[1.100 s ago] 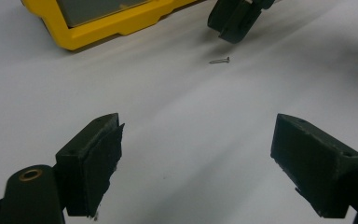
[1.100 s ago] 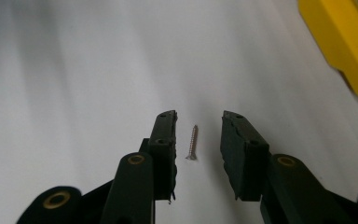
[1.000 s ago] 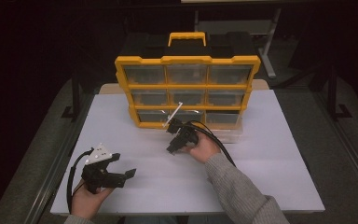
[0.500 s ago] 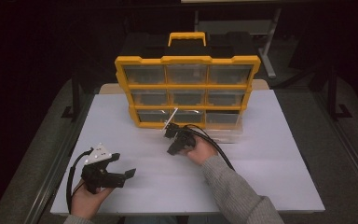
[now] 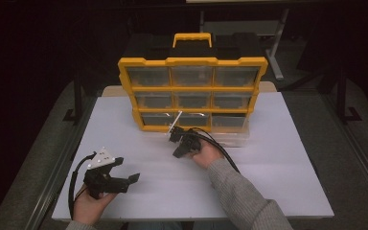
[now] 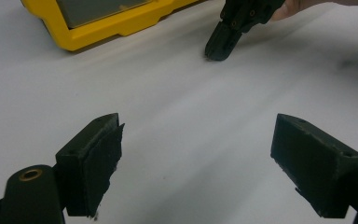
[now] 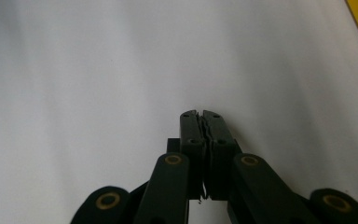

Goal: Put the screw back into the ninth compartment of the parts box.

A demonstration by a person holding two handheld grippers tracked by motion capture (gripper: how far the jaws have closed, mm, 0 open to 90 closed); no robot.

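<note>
The yellow organizer (image 5: 191, 93) stands upright on the white counter (image 5: 278, 163), its long axis crosswise, its drawers facing the person, just beyond the right tongs (image 5: 178, 152). Those have just been closing and now meet, empty, tips down. The left tongs (image 5: 133, 178) gape wide, held level.

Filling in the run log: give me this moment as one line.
left gripper: open, nothing between pads | right gripper: just closed, shut on nothing, over table | organizer: upright, drawers shut
</note>
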